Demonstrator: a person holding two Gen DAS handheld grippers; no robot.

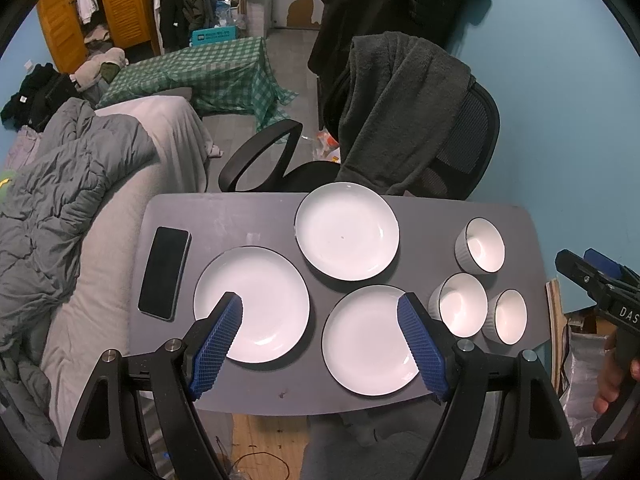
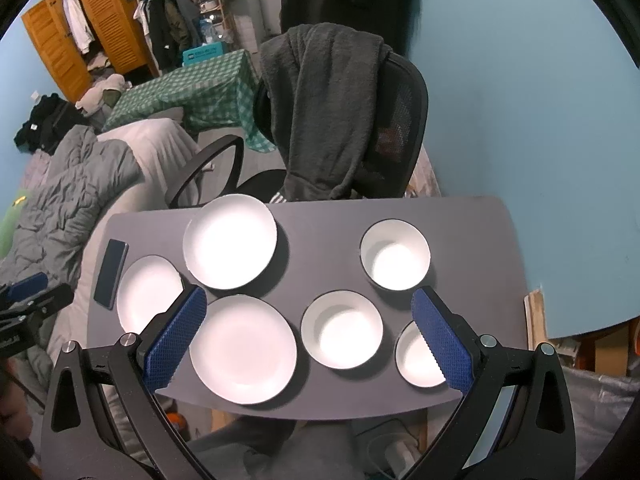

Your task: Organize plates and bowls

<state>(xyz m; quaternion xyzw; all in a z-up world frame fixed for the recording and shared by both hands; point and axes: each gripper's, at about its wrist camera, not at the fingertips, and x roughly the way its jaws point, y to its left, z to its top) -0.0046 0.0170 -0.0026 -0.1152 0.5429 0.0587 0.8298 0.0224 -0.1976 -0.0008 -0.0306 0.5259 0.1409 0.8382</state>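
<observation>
Three white plates with dark rims lie apart on the grey table [image 1: 224, 216]: a left plate [image 1: 264, 304], a far plate [image 1: 347, 231] and a near plate [image 1: 366, 340]. Three white bowls stand at the right: far [image 1: 480, 245], middle [image 1: 460, 304], near right [image 1: 508, 316]. My left gripper [image 1: 320, 308] is open and empty, above the left and near plates. My right gripper [image 2: 310, 304] is open and empty above the near plate [image 2: 244, 350] and the middle bowl [image 2: 342, 330]. The right view also shows the far plate [image 2: 230, 241] and far bowl [image 2: 395, 254].
A black phone [image 1: 165, 273] lies at the table's left edge. An office chair with a dark fleece over it [image 1: 404, 116] stands behind the table. A bed with a grey duvet [image 1: 60, 184] is at the left. The blue wall [image 1: 560, 120] is at the right.
</observation>
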